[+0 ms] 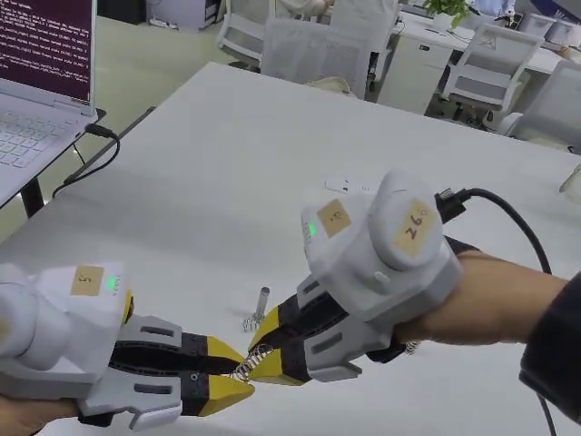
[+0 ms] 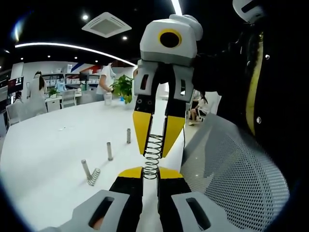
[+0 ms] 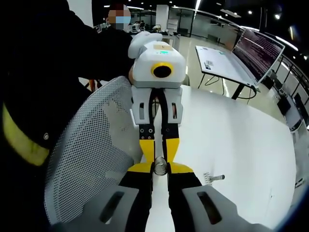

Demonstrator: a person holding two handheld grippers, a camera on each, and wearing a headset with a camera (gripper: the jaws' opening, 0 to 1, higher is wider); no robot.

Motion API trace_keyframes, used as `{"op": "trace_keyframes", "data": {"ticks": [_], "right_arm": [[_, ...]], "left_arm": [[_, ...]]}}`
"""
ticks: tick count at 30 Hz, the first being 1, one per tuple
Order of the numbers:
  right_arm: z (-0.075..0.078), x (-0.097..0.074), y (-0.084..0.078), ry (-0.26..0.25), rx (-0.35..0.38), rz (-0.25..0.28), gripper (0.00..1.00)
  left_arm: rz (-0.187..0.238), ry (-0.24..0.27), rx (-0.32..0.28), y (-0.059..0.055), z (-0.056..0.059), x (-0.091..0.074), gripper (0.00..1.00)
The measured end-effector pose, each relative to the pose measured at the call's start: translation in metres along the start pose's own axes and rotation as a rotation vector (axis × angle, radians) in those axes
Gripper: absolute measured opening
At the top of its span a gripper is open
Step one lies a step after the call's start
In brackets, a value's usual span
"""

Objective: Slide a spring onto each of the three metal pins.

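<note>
We hold a spring [image 2: 153, 152] up over the near edge of the tabletop [image 1: 272, 163], with one end in each gripper. The left gripper [image 2: 150, 173] is almost closed and pinches one end. The right gripper [image 3: 161, 168] pinches the other end, its jaws just a little apart around the coils. The two grippers point at each other, tip to tip. Three pins stand in a row near that same edge: the near pin [image 2: 85, 169], the middle pin [image 2: 109, 151] and the far pin [image 2: 129, 136]. A loose spring [image 2: 94, 176] lies tilted at the foot of the near pin, touching it. The other two pins are bare. A laptop [image 1: 36, 82] sits open past the left edge
</note>
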State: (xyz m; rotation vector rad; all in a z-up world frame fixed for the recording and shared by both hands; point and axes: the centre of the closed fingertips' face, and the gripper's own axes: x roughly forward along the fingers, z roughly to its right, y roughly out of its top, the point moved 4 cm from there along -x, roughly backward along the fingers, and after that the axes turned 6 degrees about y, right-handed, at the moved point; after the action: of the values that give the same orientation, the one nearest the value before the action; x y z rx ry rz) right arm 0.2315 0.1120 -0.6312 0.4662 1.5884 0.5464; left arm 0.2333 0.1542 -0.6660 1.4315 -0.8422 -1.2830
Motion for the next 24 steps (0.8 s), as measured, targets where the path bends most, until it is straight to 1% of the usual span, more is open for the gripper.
{"op": "trace_keyframes", "data": {"ticks": [6,9,13,18,24], "right_arm": [[0.000,0.000,-0.002,0.002,-0.003,-0.018,0.08],[0.000,0.001,-0.002,0.004,-0.003,-0.020,0.08],[0.001,0.000,-0.006,-0.002,-0.003,-0.033,0.08],[0.004,-0.003,-0.013,-0.015,0.011,-0.043,0.08],[0.006,-0.005,-0.019,-0.027,0.026,-0.050,0.08]], "left_arm": [[-0.012,0.005,-0.002,-0.002,-0.001,0.002,0.04],[-0.021,0.012,0.002,-0.003,-0.002,0.002,0.07],[-0.019,0.013,-0.006,-0.003,-0.002,0.002,0.11],[-0.020,0.021,-0.012,-0.004,-0.003,0.002,0.17],[-0.019,0.046,-0.022,-0.005,-0.007,0.002,0.28]]}}
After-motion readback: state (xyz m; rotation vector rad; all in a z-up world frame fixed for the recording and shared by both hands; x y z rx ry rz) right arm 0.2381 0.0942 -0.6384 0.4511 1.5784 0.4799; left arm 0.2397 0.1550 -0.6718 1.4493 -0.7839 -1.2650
